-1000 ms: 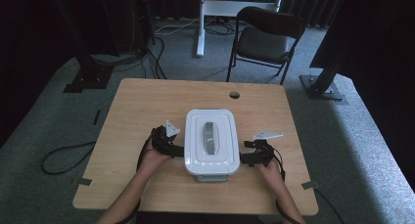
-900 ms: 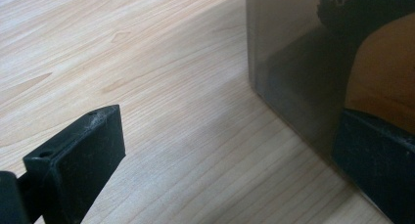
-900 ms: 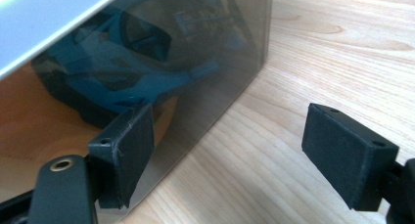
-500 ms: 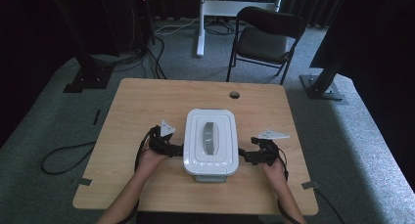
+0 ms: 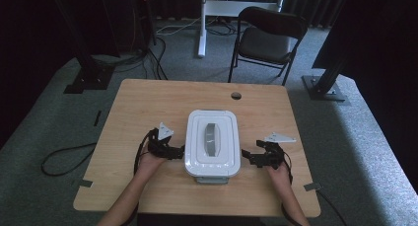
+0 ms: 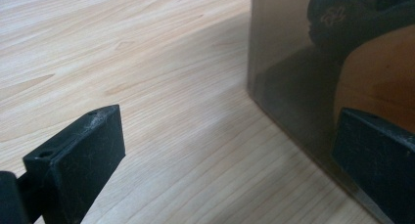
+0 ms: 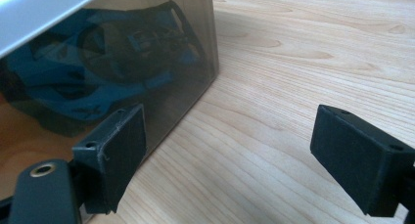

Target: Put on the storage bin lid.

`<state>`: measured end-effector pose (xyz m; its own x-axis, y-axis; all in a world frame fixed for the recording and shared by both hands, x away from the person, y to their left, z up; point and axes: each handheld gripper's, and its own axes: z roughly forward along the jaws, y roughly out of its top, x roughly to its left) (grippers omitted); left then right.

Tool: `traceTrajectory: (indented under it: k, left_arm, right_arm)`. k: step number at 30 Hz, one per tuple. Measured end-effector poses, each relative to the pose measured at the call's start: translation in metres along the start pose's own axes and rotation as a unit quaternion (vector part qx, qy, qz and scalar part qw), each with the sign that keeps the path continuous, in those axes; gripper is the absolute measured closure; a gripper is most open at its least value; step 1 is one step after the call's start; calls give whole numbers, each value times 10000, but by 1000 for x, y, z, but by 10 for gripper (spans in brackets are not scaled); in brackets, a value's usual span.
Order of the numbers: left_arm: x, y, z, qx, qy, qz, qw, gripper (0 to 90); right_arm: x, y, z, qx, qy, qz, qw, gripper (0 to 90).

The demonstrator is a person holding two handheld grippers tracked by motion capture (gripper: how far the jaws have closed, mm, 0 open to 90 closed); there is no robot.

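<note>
Box point(image 5: 213, 144) with white lid point(image 5: 213, 132) and grey handle point(image 5: 212, 138), flat on the wooden surface point(image 5: 148, 100), right between the two tongs. Lid on top, shut. Smoky see-through walls, with something dark and blue-black inside; cannot tell what.

Left tongs point(image 5: 178, 151) just beside the box's left wall, held by the left hand point(image 5: 150, 162). Spread wide in the left gripper view point(image 6: 230, 155): one black jaw over bare wood, the other close up against the smoky wall. Cannot tell if that jaw touches the wall. Nothing pinched.

Right tongs point(image 5: 248, 157) just beside the box's right wall, held by the right hand point(image 5: 278, 172). Spread wide too in the right gripper view point(image 7: 230, 155), having just been opening. One jaw close to the corner of the box, the other out over bare wood, well apart from the first. Only wood grain between them, nothing pinched.

Grey three-cornered plates on top of both tongs. Black cable point(image 5: 61, 159) trailing off the left edge of the surface onto the floor.

Round hole point(image 5: 236, 95) in the surface, far side of the box from the tongs. Black chair point(image 5: 268, 38) well beyond it, on the grey carpet.
</note>
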<state>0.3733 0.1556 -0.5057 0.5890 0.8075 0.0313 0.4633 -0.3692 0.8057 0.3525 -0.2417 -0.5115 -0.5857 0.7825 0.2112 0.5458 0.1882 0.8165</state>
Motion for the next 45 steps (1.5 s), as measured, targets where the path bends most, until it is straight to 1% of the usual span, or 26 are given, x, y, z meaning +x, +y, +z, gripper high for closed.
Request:
traceTrajectory:
  k: [1, 2, 4, 6, 8, 12, 14, 16, 18, 20, 21, 29, 34, 35, 37, 39, 40, 41, 42, 43, 45]
  left_arm:
    - [0, 0, 0, 0, 0, 0, 10000, 2]
    - [1, -1, -2, -5, -25, -50, 10000, 2]
    - [1, -3, -4, -15, -27, -39, 10000, 2]
    - [3, -6, -7, -8, -9, -45, 10000, 2]
    - [5, -9, -9, 1, 15, -50, 10000, 2]
    - [10, -15, -16, 0, 51, -141, 9999, 2]
    - [13, -19, -19, -6, 77, -192, 9998, 2]
    - [16, -22, -23, -23, 108, -242, 9996, 2]
    - [18, -26, -25, -20, 121, -339, 9994, 2]
    - [20, -30, -28, -14, 137, -348, 9993, 2]
    - [21, -33, -30, 4, 165, -343, 9993, 2]
    - [28, -46, -42, -31, 241, -425, 9988, 2]
    - [31, -54, -49, -100, 276, -493, 9984, 2]
    - [31, -55, -50, -71, 308, -502, 9982, 2]
    - [32, -56, -51, -51, 341, -512, 9981, 2]
    - [36, -63, -54, -43, 371, -593, 9975, 2]
    - [36, -63, -54, -43, 371, -593, 9975, 2]
    - [39, -68, -56, -16, 405, -672, 9969, 2]
    - [39, -68, -56, -16, 405, -672, 9969, 2]
    - [42, -71, -58, 12, 456, -717, 9964, 2]
    - [45, -74, -61, 37, 515, -734, 9960, 2]
  right_arm:
    - [0, 0, 0, 0, 0, 0, 10000, 129]
    - [1, -1, 0, 27, -7, -27, 10000, 129]
    - [2, -2, 0, 14, -56, -54, 10000, 127]
    - [1, -3, 0, -3, -42, -11, 10000, 126]
    - [0, -3, -2, -22, -94, 9, 10000, 127]
    - [-2, -5, -5, -68, -94, 90, 9999, 127]
    - [-3, -6, -8, -106, -144, 92, 9998, 126]
    - [-4, -8, -10, -60, -202, 66, 9998, 126]
    - [-6, -10, -12, -33, -211, 49, 9998, 125]
    - [-7, -12, -15, -1, -304, 1, 9995, 124]
    - [-8, -14, -16, -24, -279, 10, 9996, 124]
    - [-14, -27, -27, -13, -554, 146, 9984, 124]
    - [-20, -34, -33, -8, -696, 242, 9973, 123]
    - [-22, -36, -35, -19, -762, 256, 9968, 123]
    - [-23, -38, -38, -30, -797, 310, 9963, 124]
    - [-26, -42, -41, -54, -897, 339, 9954, 123]
    - [-27, -44, -43, -61, -903, 391, 9951, 123]
    - [-29, -46, -46, -70, -906, 436, 9949, 124]
    - [-30, -47, -47, -73, -961, 436, 9944, 124]
    - [-32, -48, -49, -91, -1023, 480, 9936, 123]
    - [-35, -50, -52, -110, -1038, 544, 9930, 123]
